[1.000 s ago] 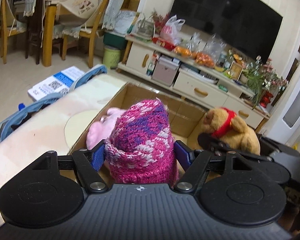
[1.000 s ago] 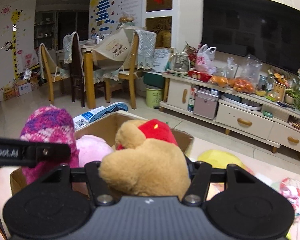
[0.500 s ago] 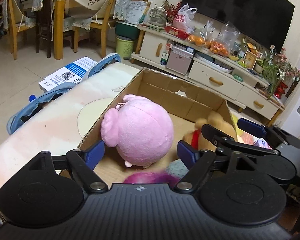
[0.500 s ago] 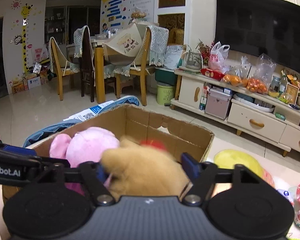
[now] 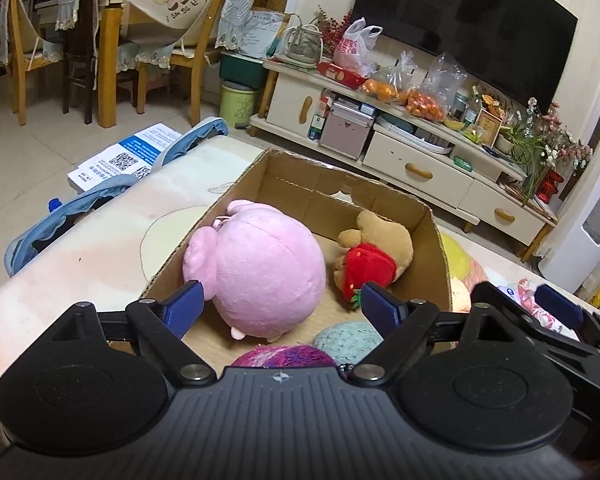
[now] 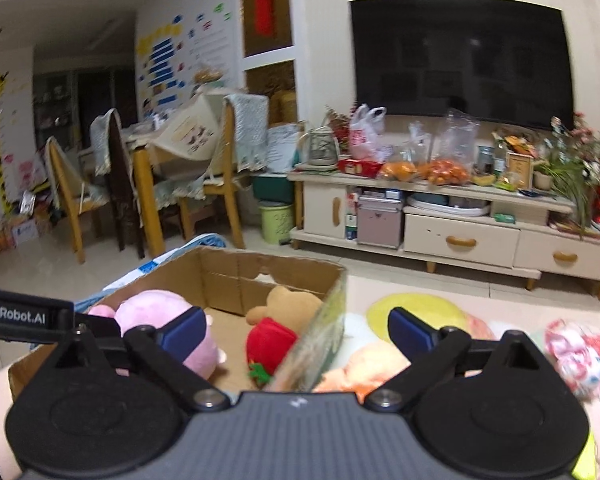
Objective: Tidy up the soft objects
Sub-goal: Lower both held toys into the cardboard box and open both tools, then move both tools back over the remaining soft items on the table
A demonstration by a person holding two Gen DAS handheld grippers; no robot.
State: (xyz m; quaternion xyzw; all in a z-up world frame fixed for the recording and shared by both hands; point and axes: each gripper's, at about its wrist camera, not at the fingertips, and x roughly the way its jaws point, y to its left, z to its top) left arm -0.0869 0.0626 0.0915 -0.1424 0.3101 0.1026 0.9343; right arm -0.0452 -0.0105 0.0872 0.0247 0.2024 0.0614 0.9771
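An open cardboard box (image 5: 438, 240) (image 6: 228, 276) stands on the table. In it lie a pink plush (image 5: 260, 268) (image 6: 160, 312), a tan bear with a red top (image 5: 376, 248) (image 6: 288, 320), a teal knit item (image 5: 348, 336) and a magenta knit hat (image 5: 284, 356). My left gripper (image 5: 280, 304) is open and empty above the box's near end. My right gripper (image 6: 296, 328) is open and empty over the box's right wall; it also shows in the left wrist view (image 5: 556, 308).
The table has a printed cloth (image 6: 416, 312) (image 5: 100, 248). A small patterned soft item (image 6: 580, 356) lies right of the box. Denim cloth (image 5: 60, 216) hangs at the table's left edge. A TV cabinet (image 5: 412, 160) and dining chairs (image 5: 80, 52) stand beyond.
My left gripper let go of the magenta knit hat and my right gripper let go of the tan bear; both now lie in the box. Both grippers opened and rose back.
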